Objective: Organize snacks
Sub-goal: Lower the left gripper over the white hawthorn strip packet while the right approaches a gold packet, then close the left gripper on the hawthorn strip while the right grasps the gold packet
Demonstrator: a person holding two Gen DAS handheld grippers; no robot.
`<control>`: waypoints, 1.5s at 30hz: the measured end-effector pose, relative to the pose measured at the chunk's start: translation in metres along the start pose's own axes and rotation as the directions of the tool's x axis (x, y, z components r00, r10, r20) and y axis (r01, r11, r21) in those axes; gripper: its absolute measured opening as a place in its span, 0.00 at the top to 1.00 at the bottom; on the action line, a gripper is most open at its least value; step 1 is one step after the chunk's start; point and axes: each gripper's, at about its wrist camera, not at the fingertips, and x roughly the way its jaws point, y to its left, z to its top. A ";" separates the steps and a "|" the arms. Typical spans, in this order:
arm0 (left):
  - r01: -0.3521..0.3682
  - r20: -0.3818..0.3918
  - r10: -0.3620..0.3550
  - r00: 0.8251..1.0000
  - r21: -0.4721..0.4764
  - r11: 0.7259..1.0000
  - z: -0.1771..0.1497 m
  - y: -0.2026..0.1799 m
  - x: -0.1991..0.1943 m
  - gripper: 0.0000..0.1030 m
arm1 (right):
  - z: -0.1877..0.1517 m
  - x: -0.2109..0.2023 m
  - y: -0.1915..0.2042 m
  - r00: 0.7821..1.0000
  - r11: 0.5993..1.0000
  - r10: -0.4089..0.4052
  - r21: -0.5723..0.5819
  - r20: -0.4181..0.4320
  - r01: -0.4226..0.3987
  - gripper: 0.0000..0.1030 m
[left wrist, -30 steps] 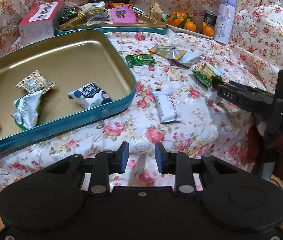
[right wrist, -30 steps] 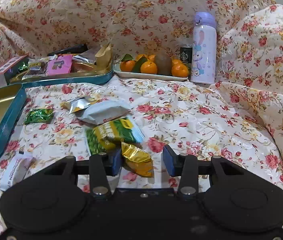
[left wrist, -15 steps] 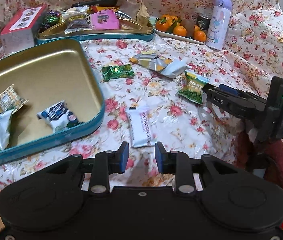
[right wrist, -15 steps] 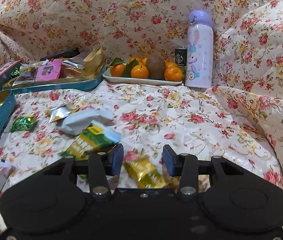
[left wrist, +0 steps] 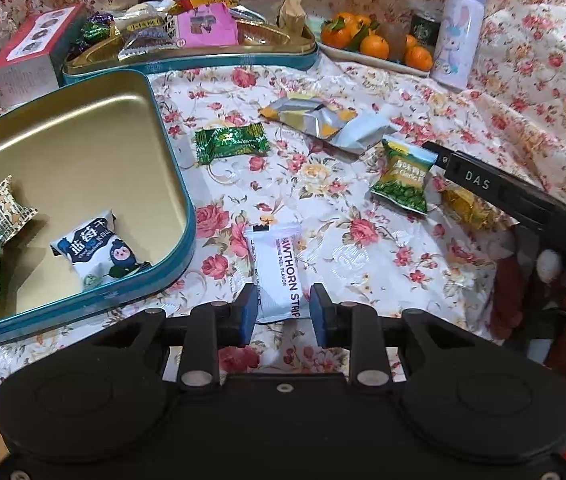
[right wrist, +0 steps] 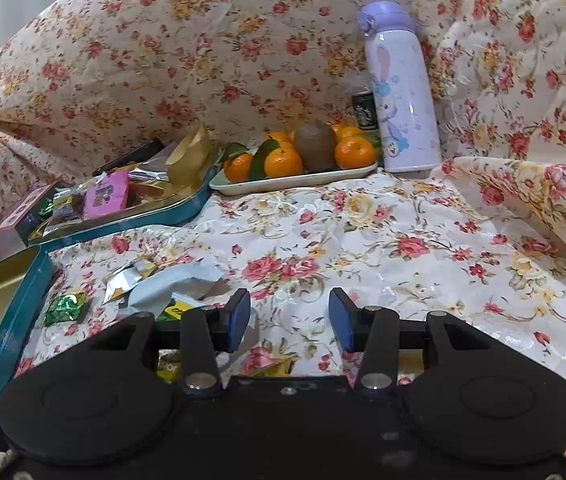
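My left gripper (left wrist: 281,314) is open, its jaws on either side of the near end of a white hawthorn strip packet (left wrist: 277,268) lying on the floral cloth. The teal tin (left wrist: 181,184) at left holds three small snack packets. A green candy (left wrist: 231,144), a silver wrapper (left wrist: 323,120), a green pea packet (left wrist: 403,178) and a gold packet (left wrist: 463,206) lie loose. My right gripper (right wrist: 289,320) is open and empty over the cloth; its arm shows in the left wrist view (left wrist: 495,192), above the gold packet.
A second teal tin (left wrist: 187,60) full of snacks and a red-and-grey box (left wrist: 27,52) stand at the back left. A tray of oranges (right wrist: 295,178), a dark can (right wrist: 365,110) and a purple bottle (right wrist: 401,92) stand at the back right.
My left gripper has moved right and forward from the tin until its jaws straddle the hawthorn strip. My right gripper has risen and tilted up; the gold packet has dropped below its view.
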 end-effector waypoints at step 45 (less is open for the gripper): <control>0.011 0.124 -0.008 0.992 -0.028 1.000 -0.016 -0.005 0.011 0.68 | -0.003 -0.005 -0.014 0.997 0.987 -0.066 0.149 0.030 0.061 0.52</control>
